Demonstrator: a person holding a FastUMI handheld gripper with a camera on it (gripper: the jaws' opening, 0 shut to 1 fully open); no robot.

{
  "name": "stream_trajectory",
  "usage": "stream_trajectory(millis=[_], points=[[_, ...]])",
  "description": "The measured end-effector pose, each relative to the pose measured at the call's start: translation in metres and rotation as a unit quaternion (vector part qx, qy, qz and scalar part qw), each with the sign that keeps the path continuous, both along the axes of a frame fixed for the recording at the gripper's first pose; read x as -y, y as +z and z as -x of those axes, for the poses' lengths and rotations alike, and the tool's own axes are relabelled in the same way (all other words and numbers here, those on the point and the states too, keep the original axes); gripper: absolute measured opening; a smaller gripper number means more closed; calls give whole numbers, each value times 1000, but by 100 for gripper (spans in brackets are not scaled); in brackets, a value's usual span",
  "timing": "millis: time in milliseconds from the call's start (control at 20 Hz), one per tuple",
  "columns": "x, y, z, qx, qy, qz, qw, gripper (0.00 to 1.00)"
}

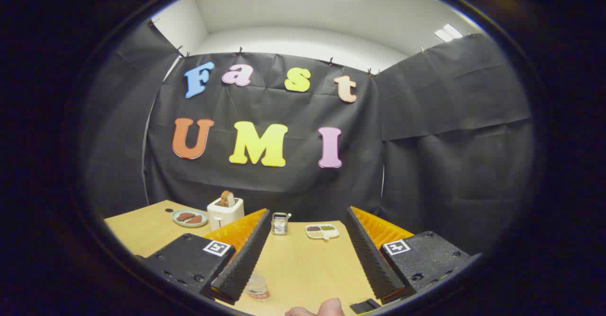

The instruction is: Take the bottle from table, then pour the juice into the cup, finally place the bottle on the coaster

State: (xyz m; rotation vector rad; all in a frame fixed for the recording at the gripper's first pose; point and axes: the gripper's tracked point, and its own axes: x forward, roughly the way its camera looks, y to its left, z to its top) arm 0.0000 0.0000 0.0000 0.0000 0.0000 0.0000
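1. Plate (189, 217) and toaster (225, 210) stand at 11 o'clock beyond the fingers.
2. Bottle (258, 287), possibly just its top, sits at 7 o'clock by the left finger; likely light, smooth plastic, so take its body.
3. Gripper (303, 259) is spread wide, empty, above the counter (303, 264).
4. Divided dish (322, 231) lies at 1 o'clock.

The claw (307, 250) hangs with fingers spread wide, gripping nothing.

One toaster (225, 210), one plate (189, 218), one sectioned dish (322, 231), one bottle (258, 287), one metal holder (280, 223)
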Motion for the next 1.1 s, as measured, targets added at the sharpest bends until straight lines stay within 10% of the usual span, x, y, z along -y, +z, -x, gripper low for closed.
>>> stream_trajectory(millis=[1100], points=[[40, -7, -47, -2, 73, -10, 997, 100]])
